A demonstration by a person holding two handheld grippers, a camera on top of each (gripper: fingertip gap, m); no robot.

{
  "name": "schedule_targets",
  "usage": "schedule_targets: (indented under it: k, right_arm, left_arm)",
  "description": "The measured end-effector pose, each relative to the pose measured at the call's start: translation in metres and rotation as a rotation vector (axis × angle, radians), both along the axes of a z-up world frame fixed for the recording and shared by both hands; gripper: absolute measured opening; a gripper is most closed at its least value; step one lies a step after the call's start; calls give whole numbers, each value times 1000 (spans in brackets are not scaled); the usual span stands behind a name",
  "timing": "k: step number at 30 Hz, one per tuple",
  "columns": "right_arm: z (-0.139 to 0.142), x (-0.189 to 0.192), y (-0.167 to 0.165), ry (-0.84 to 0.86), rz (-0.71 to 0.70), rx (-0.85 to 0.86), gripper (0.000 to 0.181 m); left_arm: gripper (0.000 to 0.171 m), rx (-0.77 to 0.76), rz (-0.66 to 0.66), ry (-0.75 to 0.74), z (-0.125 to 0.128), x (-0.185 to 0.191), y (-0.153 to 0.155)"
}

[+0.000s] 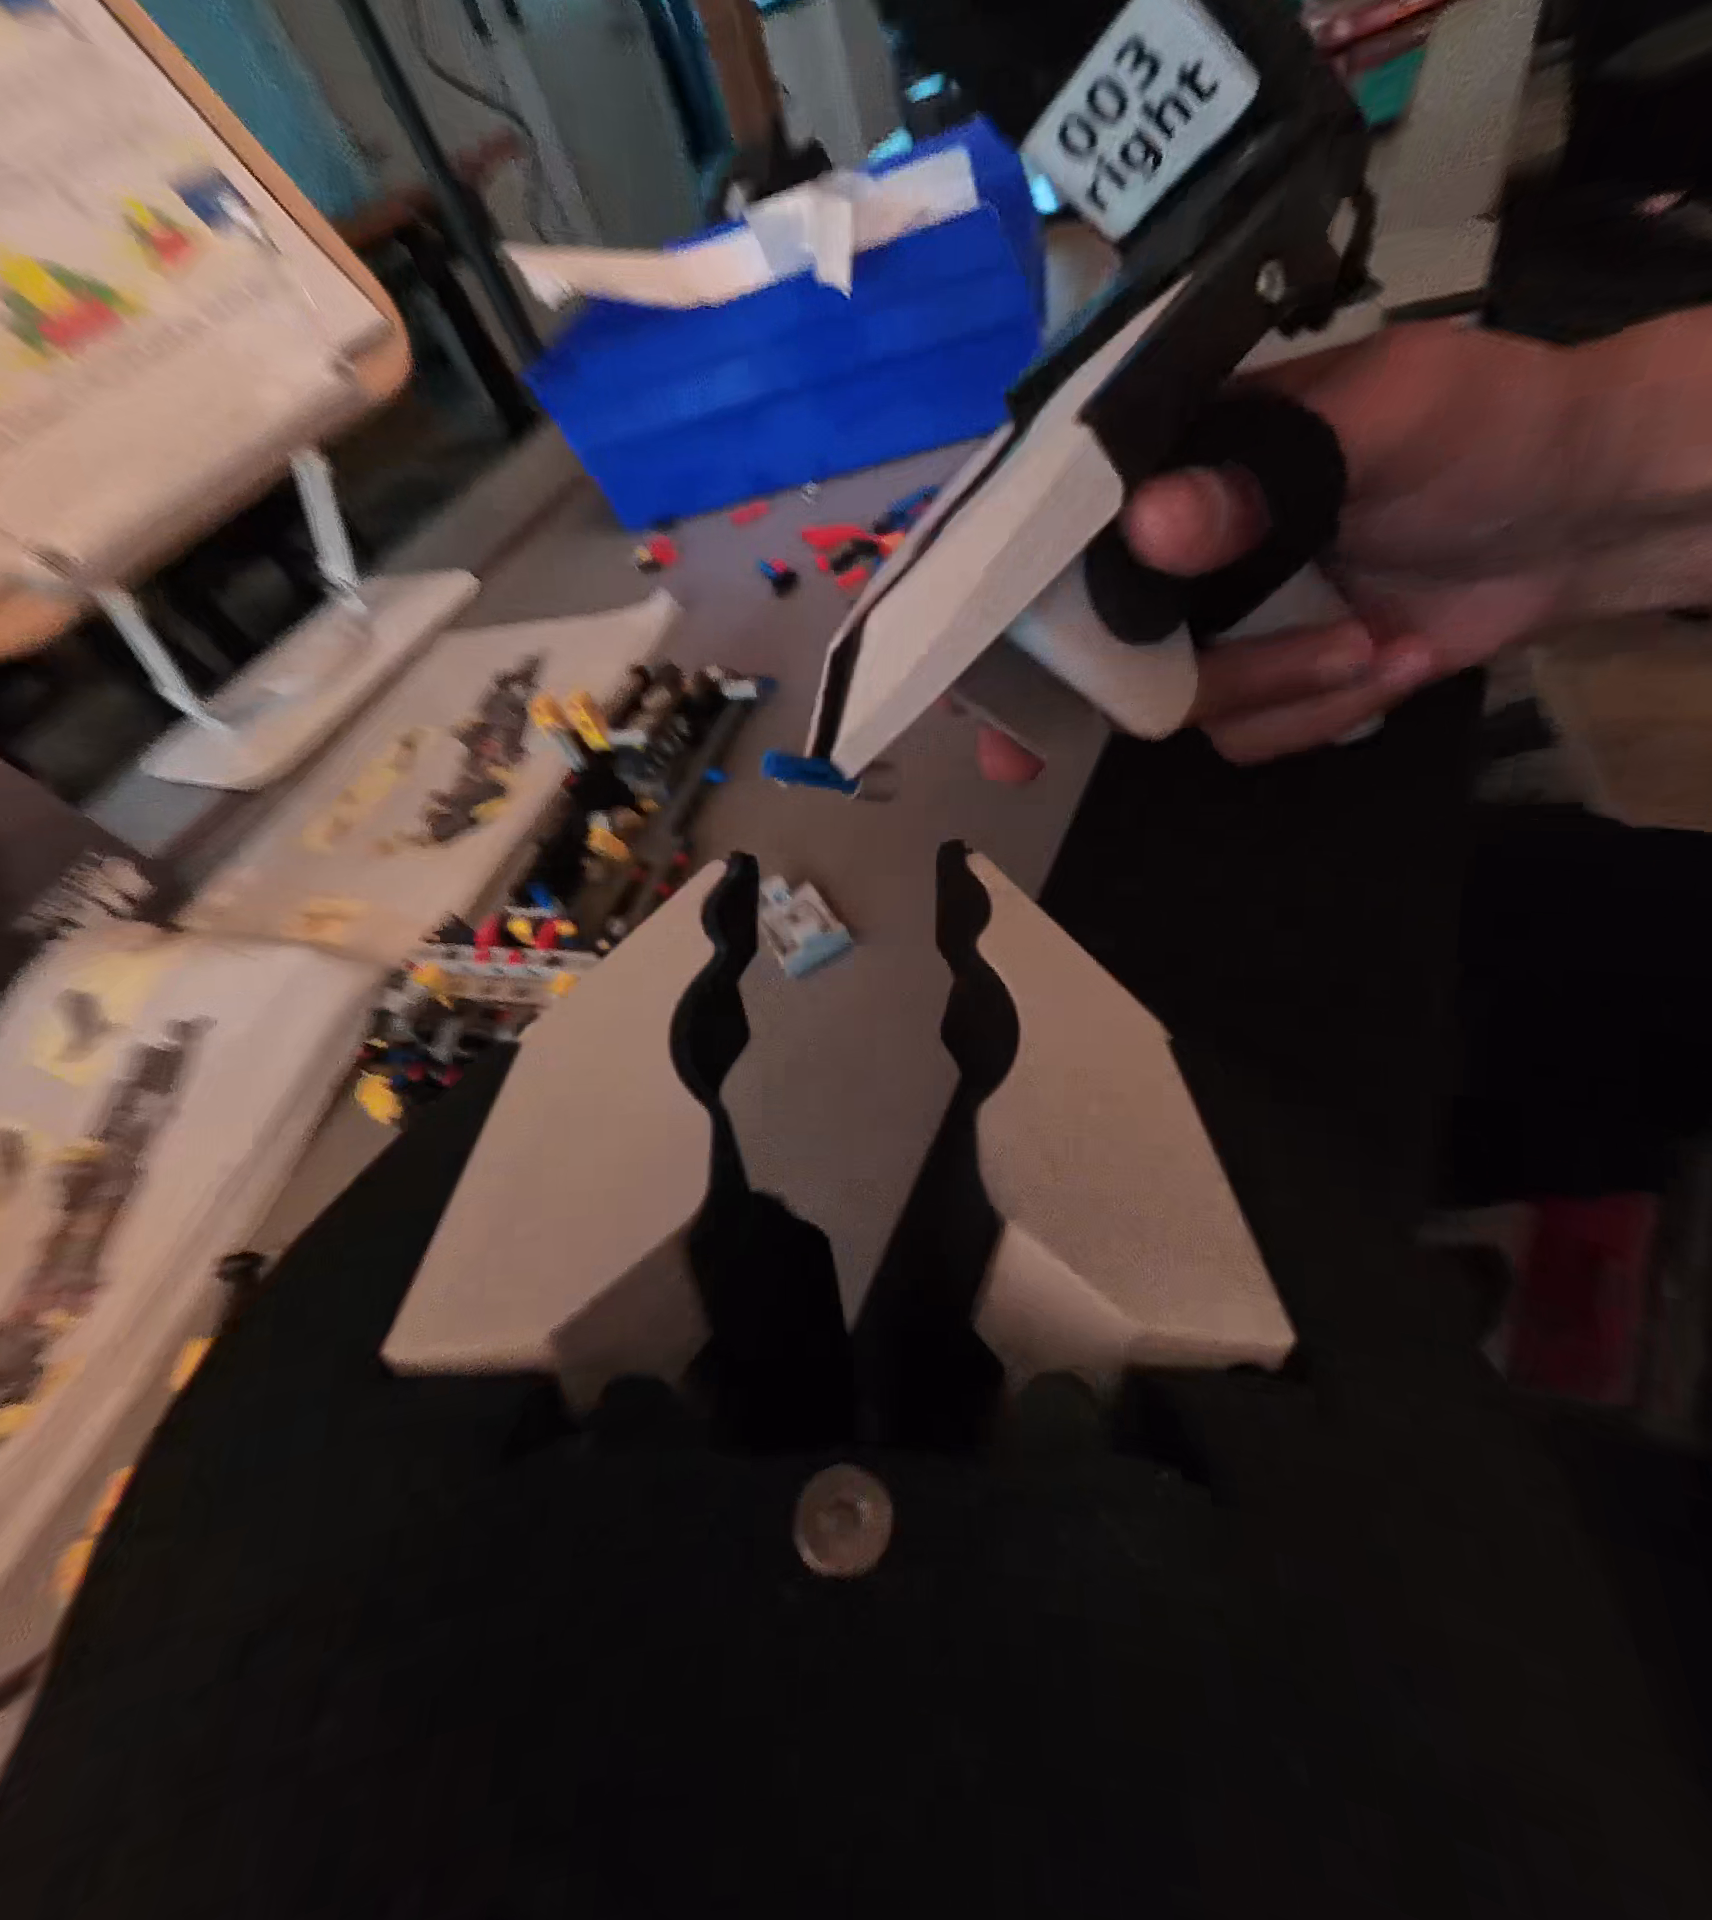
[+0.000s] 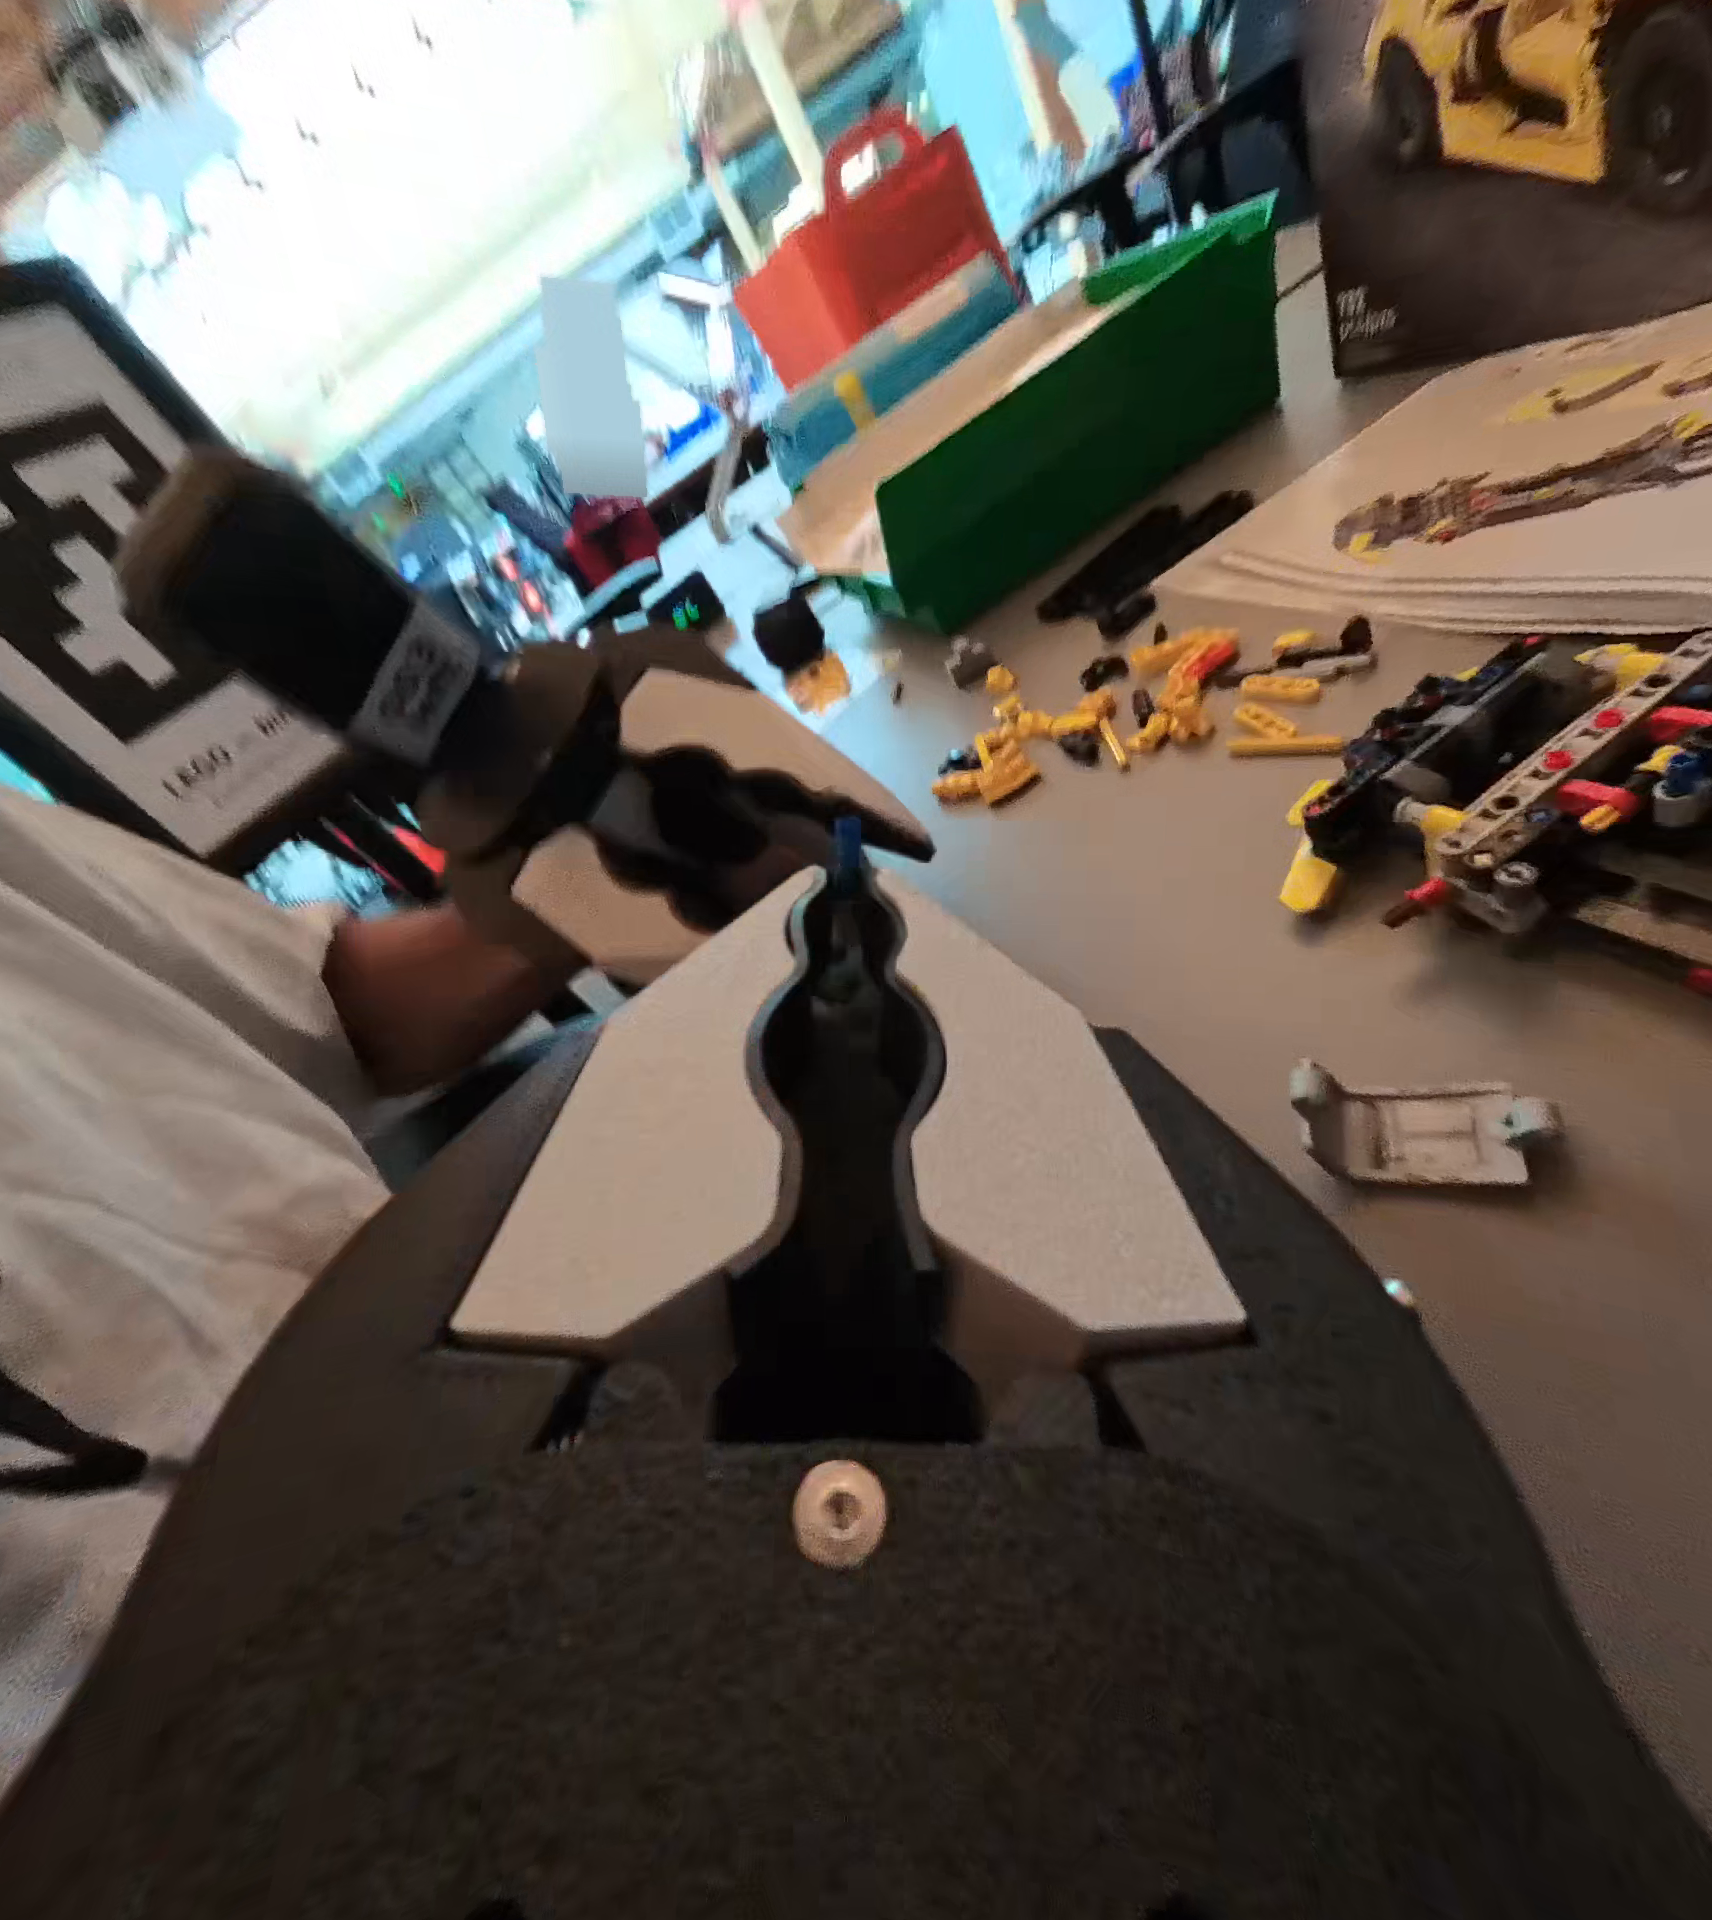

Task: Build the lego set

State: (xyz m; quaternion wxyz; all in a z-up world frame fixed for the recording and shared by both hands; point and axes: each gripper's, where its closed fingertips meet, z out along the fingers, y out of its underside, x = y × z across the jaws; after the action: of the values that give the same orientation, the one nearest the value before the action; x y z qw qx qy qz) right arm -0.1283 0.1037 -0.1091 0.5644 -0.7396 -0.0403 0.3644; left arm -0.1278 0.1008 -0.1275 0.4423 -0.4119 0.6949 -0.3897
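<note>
Right gripper [image 2: 844, 883], fingers nearly closed, pinched on a small blue pin [image 2: 846, 844] at the tips; same pin [image 1: 810, 771] seen from the left wrist view, held just above the table [image 1: 919, 1039]. Left gripper [image 1: 847, 868] held wide open and empty, tips hovering above a pale grey panel [image 1: 805, 925] on the table; whether touching it, could not be told. Same panel [image 2: 1418, 1135] shown lying flat and apart from the rest in the right wrist view.

Partly built chassis [image 2: 1600, 790] lay on the table beside the open manual [image 2: 1517, 520]: long grey and black beams already joined, with red, blue and yellow connectors fitted. Judged an early-to-middle stage: frame started, no bodywork, no wheels visible on it. Loose yellow parts [image 2: 1132, 717] and black beams [image 2: 1143, 566] scattered unfitted beyond it; more loose red and blue parts [image 1: 852, 545] near the blue bin [image 1: 790, 416]. Green box [image 2: 1080, 468] and the set's box [image 2: 1558, 177] stood behind.

Left to do, as judged: blue pin to be seated, probably in the panel or the chassis; panel to be attached; most scattered pieces still to be added. Motion blur in both views; finer detail not readable.
</note>
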Motion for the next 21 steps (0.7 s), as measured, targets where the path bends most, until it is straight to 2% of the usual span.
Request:
schedule_targets:
  k: [5,11,17,21]
  right_arm:
    - [14,1,9,232,-32,16,3]
    - [12,-7,10,230,-8,4,0]
    - [13,-7,8,313,43,-1,0]
    - [12,-6,8,344,64,-24,0]
  left_arm:
    - [25,101,105,-143,23,7,-1]
    - [17,175,132,-185,28,10,1]
    - [12,240,94,-178,26,7,3]
    - [11,228,62,-158,24,8,5]
